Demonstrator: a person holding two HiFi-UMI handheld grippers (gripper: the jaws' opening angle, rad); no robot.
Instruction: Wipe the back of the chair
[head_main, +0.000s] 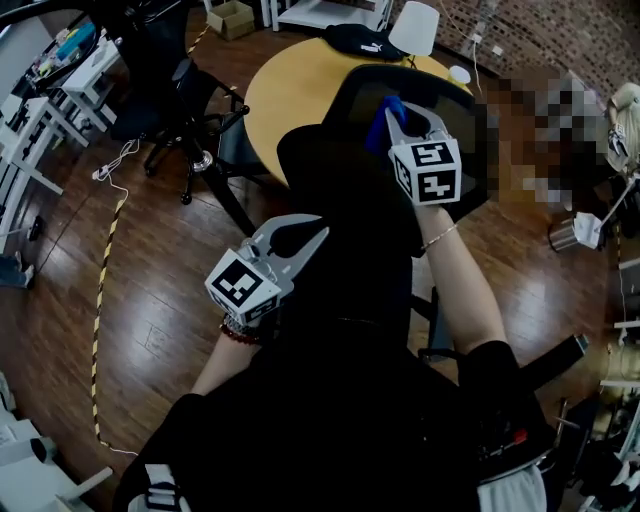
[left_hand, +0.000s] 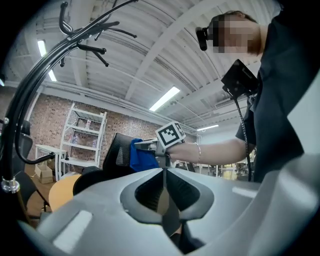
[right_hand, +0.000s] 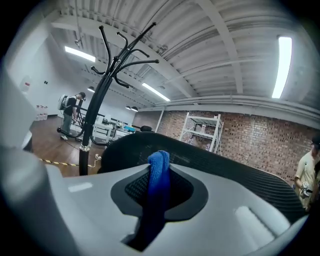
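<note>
The black mesh chair back (head_main: 420, 100) stands in front of me, its top edge curving across the right gripper view (right_hand: 240, 170). My right gripper (head_main: 405, 125) is shut on a blue cloth (head_main: 385, 120), which sticks up between its jaws (right_hand: 159, 172) and is held against the chair back's top. In the left gripper view the same cloth (left_hand: 142, 155) and chair back (left_hand: 116, 150) appear ahead. My left gripper (head_main: 300, 240) hovers lower left of the chair, jaws shut together with nothing between them (left_hand: 164, 187).
A round wooden table (head_main: 290, 85) lies beyond the chair with a black cap (head_main: 362, 40) on it. A second black office chair (head_main: 185, 100) and a coat rack (right_hand: 97, 100) stand to the left. White shelving (right_hand: 202, 130) lines the brick wall. Another person (right_hand: 306, 172) stands at right.
</note>
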